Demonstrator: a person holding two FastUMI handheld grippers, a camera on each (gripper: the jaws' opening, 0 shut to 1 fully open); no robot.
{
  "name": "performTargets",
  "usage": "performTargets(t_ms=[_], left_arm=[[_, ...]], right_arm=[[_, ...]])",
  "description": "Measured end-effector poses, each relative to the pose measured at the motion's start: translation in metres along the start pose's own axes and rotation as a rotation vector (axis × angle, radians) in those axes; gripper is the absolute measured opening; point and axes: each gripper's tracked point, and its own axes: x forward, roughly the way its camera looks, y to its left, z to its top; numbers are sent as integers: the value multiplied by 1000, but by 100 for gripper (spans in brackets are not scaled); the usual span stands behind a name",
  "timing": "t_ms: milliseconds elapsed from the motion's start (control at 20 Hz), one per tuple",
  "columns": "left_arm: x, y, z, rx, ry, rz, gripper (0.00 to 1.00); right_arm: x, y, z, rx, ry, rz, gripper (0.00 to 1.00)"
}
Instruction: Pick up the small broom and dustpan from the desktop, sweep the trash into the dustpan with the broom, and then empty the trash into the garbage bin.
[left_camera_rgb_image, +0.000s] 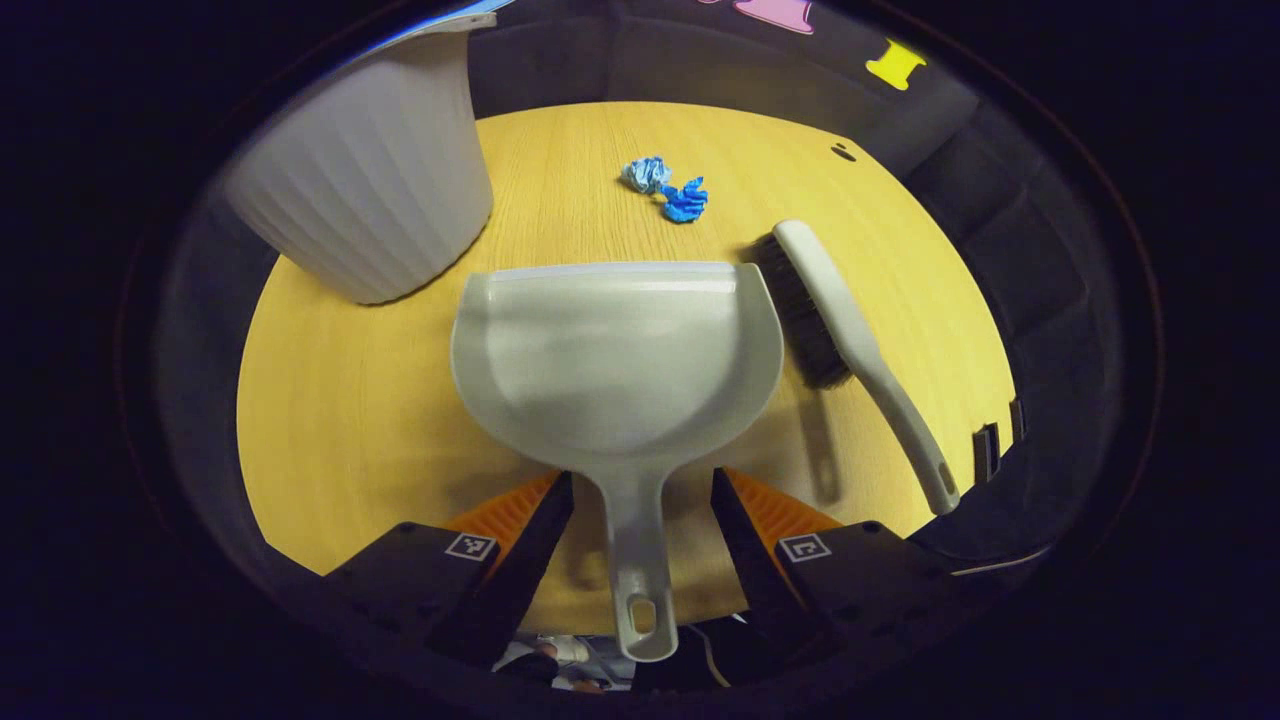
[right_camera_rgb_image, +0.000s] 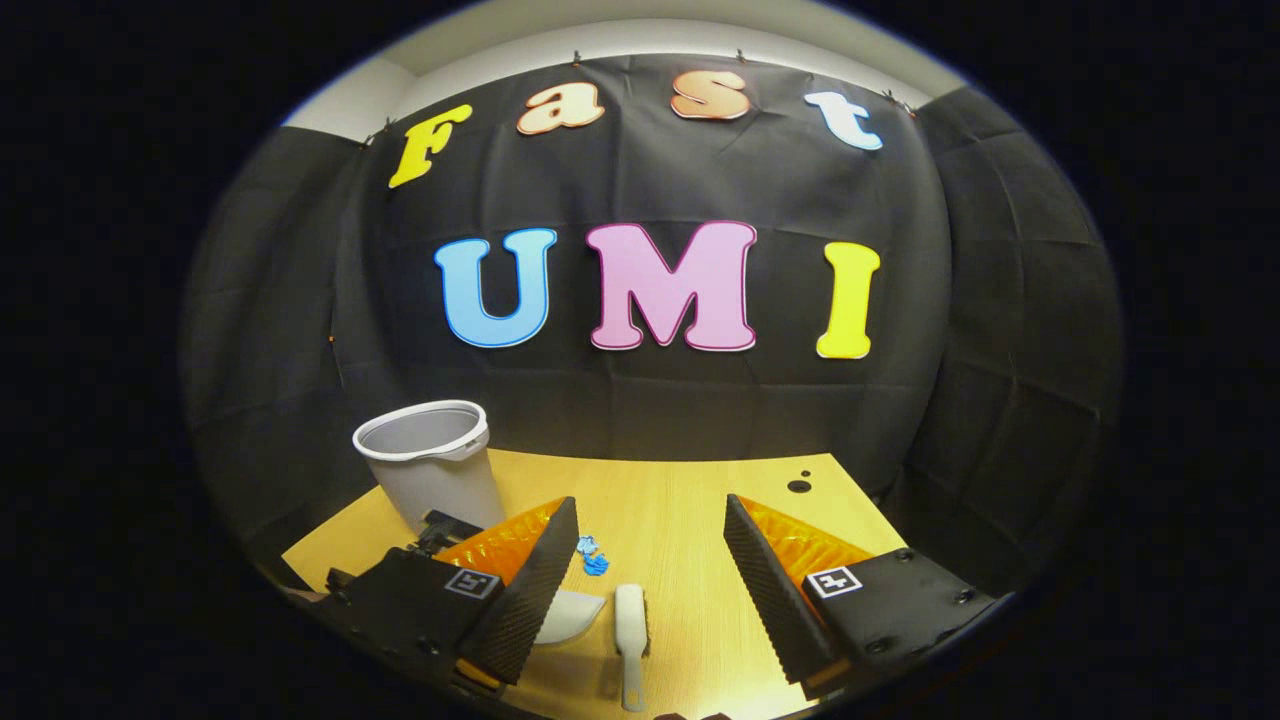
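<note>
A grey dustpan (left_camera_rgb_image: 615, 360) lies flat on the wooden table (left_camera_rgb_image: 350, 420), its handle pointing toward me. My left gripper (left_camera_rgb_image: 640, 500) is open, one finger on each side of that handle with a gap on both sides. To the dustpan's right lies the small broom (left_camera_rgb_image: 850, 340), dark bristles facing the pan. Two crumpled blue scraps of trash (left_camera_rgb_image: 670, 190) sit beyond the pan's lip. In the right gripper view my right gripper (right_camera_rgb_image: 650, 560) hangs open above the table, the broom (right_camera_rgb_image: 630, 620) lying below and between its fingers, with the dustpan (right_camera_rgb_image: 570, 615) and the trash (right_camera_rgb_image: 592, 555) to the left.
A white ribbed garbage bin (left_camera_rgb_image: 375, 170) stands upright at the far left of the table, close to the dustpan's left corner; it is also in the right gripper view (right_camera_rgb_image: 430, 460). Black cloth walls close the table's far and right sides. Bare table (right_camera_rgb_image: 690, 500) lies right of the broom.
</note>
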Motion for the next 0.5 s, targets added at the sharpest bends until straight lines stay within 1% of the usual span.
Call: performTargets(t_ms=[50,100,200,250,300,350,400,450,500], left_arm=[[5,-1,1,-15,38,2,84],[9,-3,2,-37,69,0,79],[12,-2,5,-72,109,5,78],[17,-3,3,-86,128,3,75],[18,-3,4,-95,142,5,60],[18,-5,3,-102,148,-5,56],[19,-5,3,-101,155,-2,46],[21,-6,3,-97,159,-4,46],[24,-6,4,-93,154,-7,50]], right_arm=[[2,-6,-3,9,10,-4,95],[6,-10,-6,27,30,-7,95],[10,-13,-10,81,67,3,95],[12,-12,-12,105,83,11,95],[14,-13,-16,118,95,17,95],[16,-13,-20,119,109,21,95],[16,-11,-24,115,122,31,95],[17,-9,-29,107,138,39,95],[19,-7,-38,97,162,50,95]])
